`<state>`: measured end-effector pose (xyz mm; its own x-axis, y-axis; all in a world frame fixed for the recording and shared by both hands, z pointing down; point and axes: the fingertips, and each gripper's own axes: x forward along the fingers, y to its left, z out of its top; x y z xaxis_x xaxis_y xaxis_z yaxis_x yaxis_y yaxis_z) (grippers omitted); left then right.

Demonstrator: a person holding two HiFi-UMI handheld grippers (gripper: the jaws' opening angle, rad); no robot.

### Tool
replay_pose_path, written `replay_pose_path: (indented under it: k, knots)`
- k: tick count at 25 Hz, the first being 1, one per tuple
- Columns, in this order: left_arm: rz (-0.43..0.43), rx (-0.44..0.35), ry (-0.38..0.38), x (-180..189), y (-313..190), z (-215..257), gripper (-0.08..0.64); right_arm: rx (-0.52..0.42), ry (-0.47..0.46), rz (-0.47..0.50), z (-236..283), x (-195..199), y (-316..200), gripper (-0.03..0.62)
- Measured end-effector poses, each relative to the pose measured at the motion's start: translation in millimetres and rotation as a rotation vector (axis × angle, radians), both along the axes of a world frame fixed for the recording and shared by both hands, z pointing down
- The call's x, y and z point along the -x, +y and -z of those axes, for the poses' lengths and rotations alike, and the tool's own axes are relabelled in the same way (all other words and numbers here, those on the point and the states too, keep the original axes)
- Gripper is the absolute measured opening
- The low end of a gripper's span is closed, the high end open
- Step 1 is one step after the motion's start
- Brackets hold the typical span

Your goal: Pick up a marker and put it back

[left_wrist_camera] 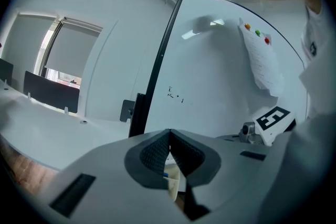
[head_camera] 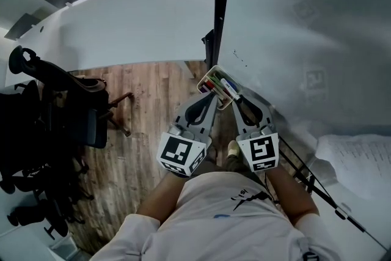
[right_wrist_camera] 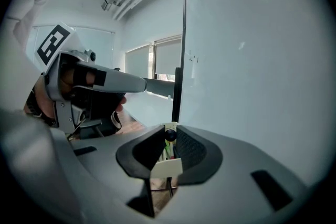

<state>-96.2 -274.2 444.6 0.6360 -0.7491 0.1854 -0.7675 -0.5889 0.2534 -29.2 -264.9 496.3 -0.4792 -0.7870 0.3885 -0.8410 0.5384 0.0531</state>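
Note:
A cream marker tray [head_camera: 208, 74] hangs at the lower edge of the whiteboard [head_camera: 305, 27] and holds several markers [head_camera: 215, 84]. Both grippers point into it from below. My left gripper [head_camera: 208, 96] is shut with its jaw tips touching and nothing between them; in the left gripper view [left_wrist_camera: 169, 132] a bit of the tray [left_wrist_camera: 173, 186] shows under the jaws. My right gripper [head_camera: 236, 99] is closed on the end of a marker [head_camera: 230, 88]. In the right gripper view [right_wrist_camera: 170, 132] that marker's black cap [right_wrist_camera: 170, 135] sits pinched between the tips, with green and red markers [right_wrist_camera: 167, 152] behind.
The whiteboard's dark frame post [head_camera: 219, 9] stands just left of the tray. Black office chairs [head_camera: 55, 113] crowd the wooden floor [head_camera: 146, 119] at the left. A paper sheet [left_wrist_camera: 261, 57] is pinned to the board by coloured magnets. A white wall [head_camera: 134, 21] runs behind.

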Motion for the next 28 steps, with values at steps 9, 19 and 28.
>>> replay_pose_path:
  k: [9, 19, 28]
  knots:
    - [-0.001, 0.03, -0.024, 7.2, -4.2, -14.7, 0.011, 0.057, -0.001, 0.006, -33.5, 7.5, -15.4, 0.074]
    - [0.021, 0.037, -0.031, 10.9, -0.4, -15.4, 0.011, 0.123, 0.001, 0.028, -59.0, 6.4, -11.6, 0.081]
    - [0.022, 0.022, -0.035, -6.3, 18.3, -5.0, 0.011, 0.075, -0.013, 0.032, -31.5, -5.0, 2.0, 0.083]
